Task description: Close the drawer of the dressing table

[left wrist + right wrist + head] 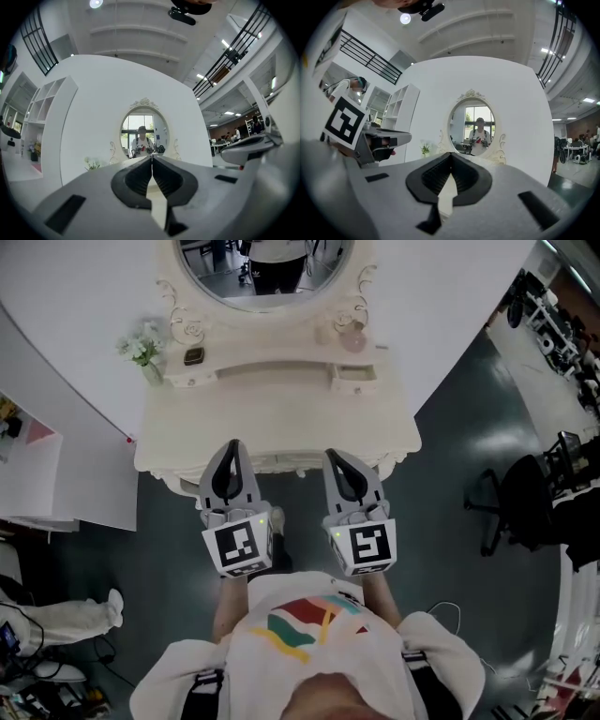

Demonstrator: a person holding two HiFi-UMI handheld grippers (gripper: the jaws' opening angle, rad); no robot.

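1. Currently, both forearms reach forward from the person's chest, side by side and roughly parallel, each hand holding its tool from behind.
2. The left gripper (pixel 232 444) (pixel 151 157) points at the front edge of the cream bench (pixel 281 423), its tip just over that edge and its marker cube facing up.
3. Its fingers (pixel 136 178) are pressed together with nothing between them.
4. The right gripper (pixel 333 456) (pixel 451 153) lies beside it, a small gap apart, aimed the same way at the same front edge.
5. Its fingers (pixel 464 176) also meet at the tip and hold nothing.
6. Both gripper views look about level across the bench top at the oval mirror (pixel 262 268) (pixel 143 133) (pixel 477 126), which reflects the person.
7. The small drawer (pixel 354 380) sits at the right end of the raised shelf at the back of the bench and seems to stand out a little from it, well apart from both grippers.
8. A small bunch of flowers (pixel 142 348) stands at the back left corner of the bench.
9. A black office chair (pixel 511 507) stands on the dark floor (pixel 441 484) to the right.
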